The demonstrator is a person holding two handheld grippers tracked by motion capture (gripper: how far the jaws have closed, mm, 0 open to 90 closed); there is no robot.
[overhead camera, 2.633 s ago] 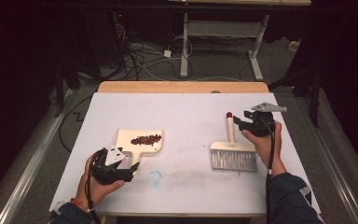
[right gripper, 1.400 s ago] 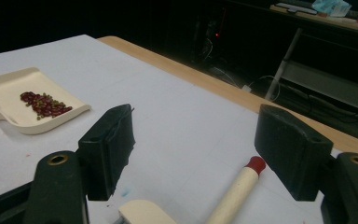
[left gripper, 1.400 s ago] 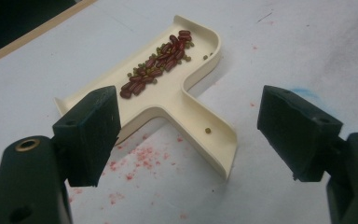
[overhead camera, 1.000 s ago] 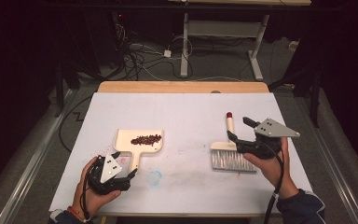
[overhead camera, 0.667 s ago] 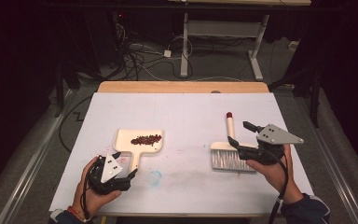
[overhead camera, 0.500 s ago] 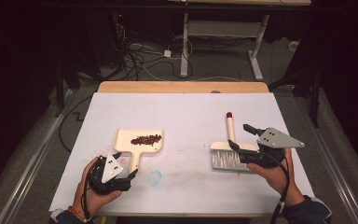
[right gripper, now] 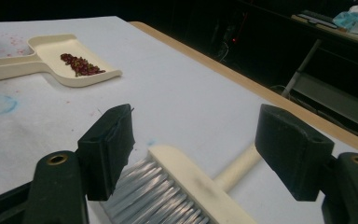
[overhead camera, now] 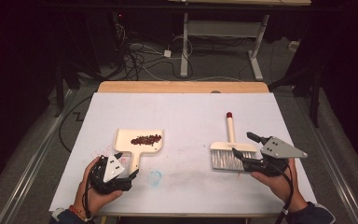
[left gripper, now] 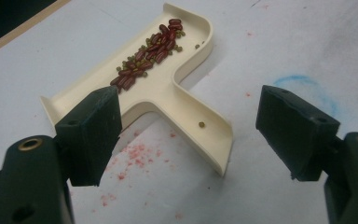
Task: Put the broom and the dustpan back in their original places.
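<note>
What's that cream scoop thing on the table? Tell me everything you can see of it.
The dustpan is cream, plastic by its look, with a flat tray, low raised walls and a short channel-shaped handle. It lies flat on the white table, handle toward the person. A small heap of red beans and green peas sits in the tray; one pea lies in the handle. The left gripper stands open just before the handle's end, not touching it.

No text, label, brand, number or sign can be read in any of the views; the cream dustpan [left gripper: 168, 88] and the brush [overhead camera: 229, 151] carry no printing, and the white tabletop [overhead camera: 186, 112] bears only a faint blue scribbled ring [overhead camera: 154, 177] near its front edge and scattered reddish specks, none of which forms a letter or a figure
</note>
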